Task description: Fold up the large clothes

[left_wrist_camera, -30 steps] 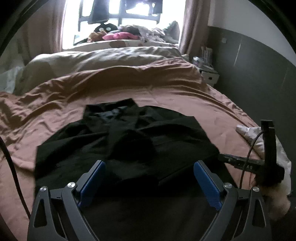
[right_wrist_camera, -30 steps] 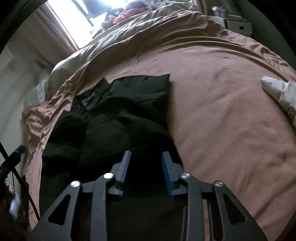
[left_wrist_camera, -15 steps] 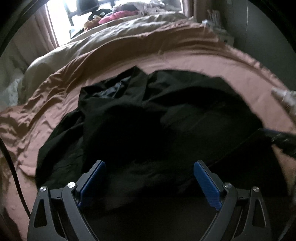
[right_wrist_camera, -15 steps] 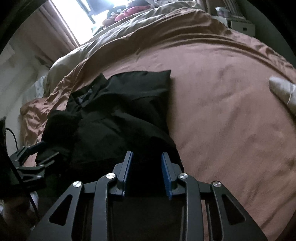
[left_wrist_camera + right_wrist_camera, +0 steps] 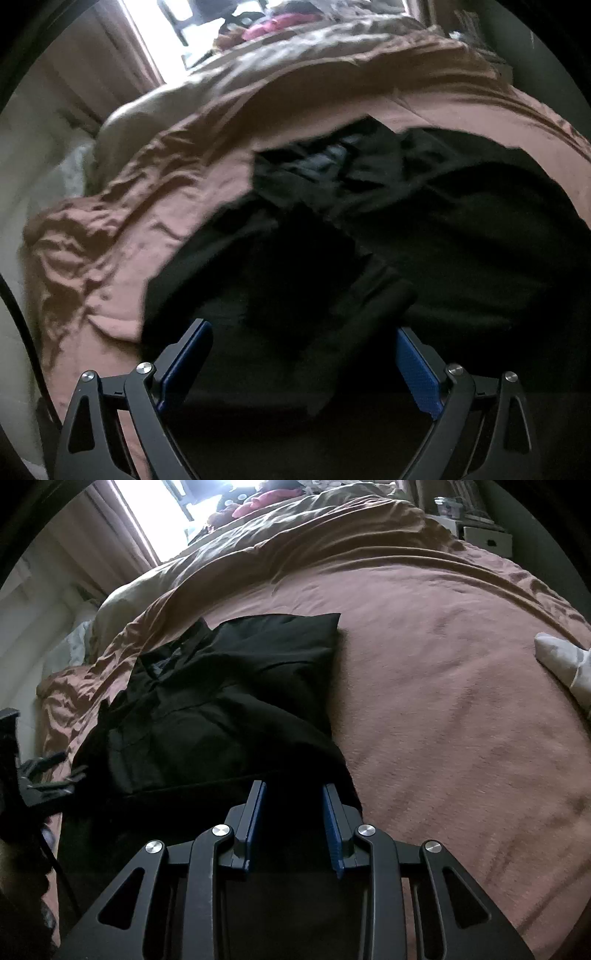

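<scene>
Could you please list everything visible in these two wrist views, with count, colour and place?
black garment: one, black, partly folded, lying on the bedspread.
bedspread: one, brownish pink, covering the bed.
duvet: one, beige, bunched at the far end of the bed.
white cloth: one, white, on the bedspread at the right edge.
bedside cabinet: one, white, beyond the bed at far right.
left hand-held gripper: one, black with blue pads, jaws wide apart over the garment.
right hand-held gripper: one, black with blue pads, jaws narrow at the garment's near edge.
</scene>
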Demonstrator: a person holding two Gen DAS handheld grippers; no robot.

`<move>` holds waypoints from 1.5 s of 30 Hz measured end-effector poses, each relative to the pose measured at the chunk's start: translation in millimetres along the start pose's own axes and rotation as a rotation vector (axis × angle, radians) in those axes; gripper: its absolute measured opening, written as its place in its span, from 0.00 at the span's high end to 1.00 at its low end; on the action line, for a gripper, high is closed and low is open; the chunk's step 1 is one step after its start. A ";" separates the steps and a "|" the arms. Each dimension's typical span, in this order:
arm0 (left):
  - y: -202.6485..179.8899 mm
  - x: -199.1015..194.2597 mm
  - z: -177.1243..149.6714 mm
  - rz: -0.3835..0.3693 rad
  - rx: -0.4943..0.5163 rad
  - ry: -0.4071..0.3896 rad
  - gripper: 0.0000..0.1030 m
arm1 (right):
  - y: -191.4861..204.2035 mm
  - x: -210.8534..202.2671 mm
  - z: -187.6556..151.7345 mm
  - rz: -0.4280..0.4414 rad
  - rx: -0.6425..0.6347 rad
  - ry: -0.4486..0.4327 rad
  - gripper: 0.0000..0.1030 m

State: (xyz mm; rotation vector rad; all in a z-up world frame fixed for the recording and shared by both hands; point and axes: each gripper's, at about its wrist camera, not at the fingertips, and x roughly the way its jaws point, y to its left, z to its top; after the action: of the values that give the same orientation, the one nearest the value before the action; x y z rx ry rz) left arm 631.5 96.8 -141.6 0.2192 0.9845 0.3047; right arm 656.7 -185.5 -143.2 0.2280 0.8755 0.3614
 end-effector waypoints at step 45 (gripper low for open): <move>122.1 55.3 -48.4 -0.073 -0.261 0.118 0.93 | 16.6 1.2 23.5 -0.083 -0.001 -0.013 0.73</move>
State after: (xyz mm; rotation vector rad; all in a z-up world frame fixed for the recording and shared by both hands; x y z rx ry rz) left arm 600.6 232.5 -172.1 -0.0726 1.0554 0.3786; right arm 672.2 -170.9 -123.8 0.1918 0.8696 0.2832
